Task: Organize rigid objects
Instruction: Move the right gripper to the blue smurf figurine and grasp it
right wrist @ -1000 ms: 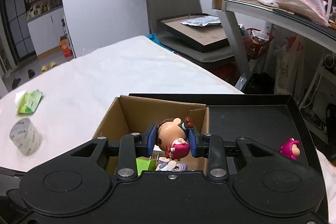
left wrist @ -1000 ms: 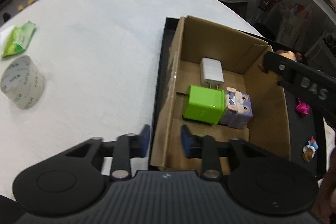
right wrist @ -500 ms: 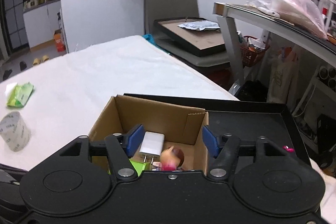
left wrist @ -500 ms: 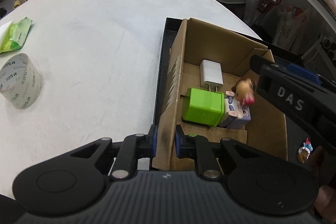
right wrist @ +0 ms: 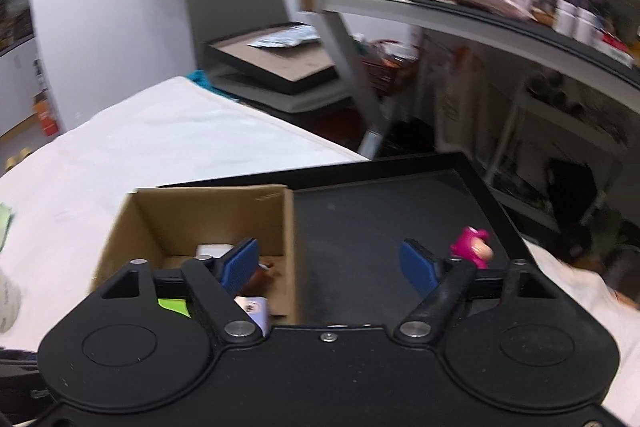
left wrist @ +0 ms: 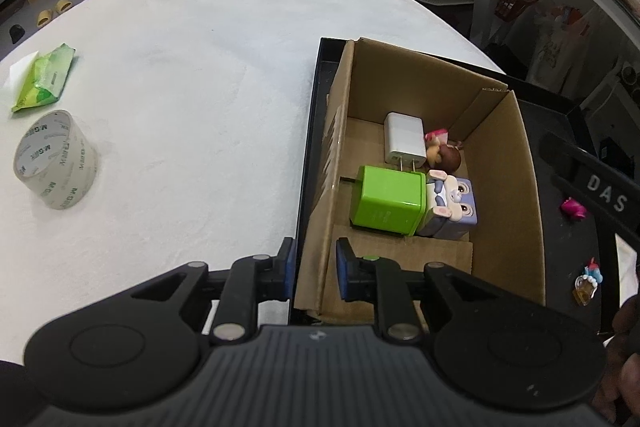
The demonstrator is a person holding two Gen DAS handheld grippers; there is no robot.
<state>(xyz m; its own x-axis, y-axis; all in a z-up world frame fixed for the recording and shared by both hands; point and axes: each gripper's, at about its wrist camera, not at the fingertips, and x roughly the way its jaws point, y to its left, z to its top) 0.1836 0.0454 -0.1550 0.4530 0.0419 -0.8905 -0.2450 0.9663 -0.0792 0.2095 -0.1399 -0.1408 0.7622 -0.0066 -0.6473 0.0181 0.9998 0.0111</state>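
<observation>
the left gripper (left wrist: 313, 269) has its jaws nearly together, straddling the near left wall of the cardboard box (left wrist: 498, 163), with the black tray's (left wrist: 310, 131) rim also between the pads; whether the pads press the wall cannot be told. looking down from the left wrist, the box floor shows a white charger (left wrist: 404, 139), a green cube (left wrist: 386, 201) just in front of it, a purple bunny block (left wrist: 454, 205) touching the cube's right side, and a brown-haired figurine (left wrist: 442, 153) lying beside the charger near the back right corner. this view alone also shows the white surface (left wrist: 200, 67) with a tape roll (left wrist: 56, 159) and a green packet (left wrist: 42, 79) well to the left, and a small orange and blue trinket (left wrist: 586, 281) on the tray right of the box. the right wrist view is blurred: the right gripper (right wrist: 330, 265) has its jaws spread wide and holding nothing, above the box's right wall and the bare tray. it shows a pink toy (right wrist: 472, 247) on the tray by the right pad, and only slivers of the box contents.
</observation>
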